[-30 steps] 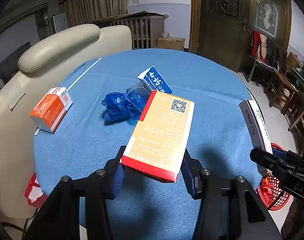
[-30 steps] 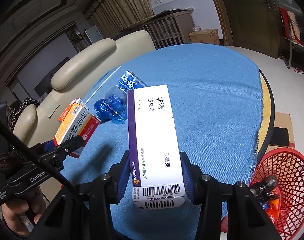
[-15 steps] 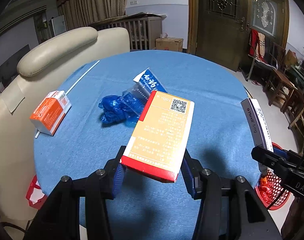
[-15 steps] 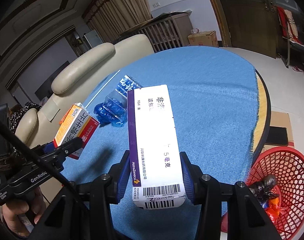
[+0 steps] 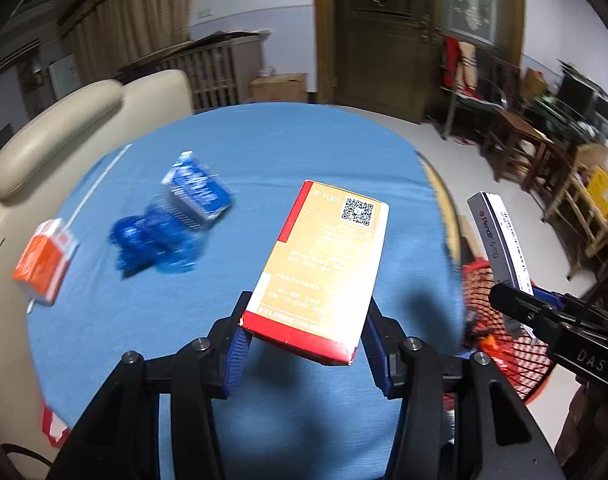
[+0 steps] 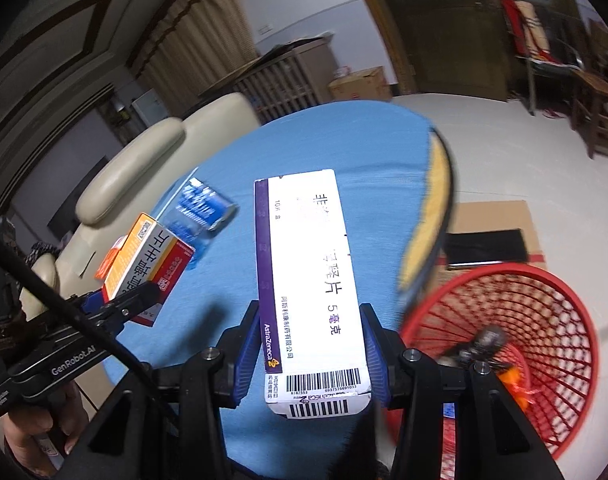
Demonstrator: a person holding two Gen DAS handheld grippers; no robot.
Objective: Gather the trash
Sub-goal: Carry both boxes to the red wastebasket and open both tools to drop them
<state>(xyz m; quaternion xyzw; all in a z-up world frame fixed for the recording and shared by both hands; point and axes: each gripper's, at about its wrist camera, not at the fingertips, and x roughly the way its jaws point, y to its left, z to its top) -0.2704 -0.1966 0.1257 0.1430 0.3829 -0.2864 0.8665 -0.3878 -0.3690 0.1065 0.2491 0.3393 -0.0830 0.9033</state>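
1. Your left gripper (image 5: 304,344) holds a flat cardboard carton, the orange-and-red box (image 5: 324,268), its jaws closed on the box's lower edges; a QR code sits at the far corner.
2. Your right gripper (image 6: 310,356) clamps the white-and-purple box (image 6: 308,280), a long, glossy rectangular carton with barcodes at the near end.
3. On the counter (image 5: 264,152), round and covered in a blue woven cloth, lie a crumpled blue plastic wrapper (image 5: 172,224) and a small orange carton (image 5: 44,260) near the left edge.
4. Compared with half a second ago, both views have swung right: the red mesh basket (image 6: 524,320), on the floor just beside the counter, now fills more of the right wrist view, and the counter items are motion-blurred.
5. Behind stand a cream padded chair (image 5: 52,136), beige curtains (image 5: 132,36) and a dark wooden door (image 5: 388,32).
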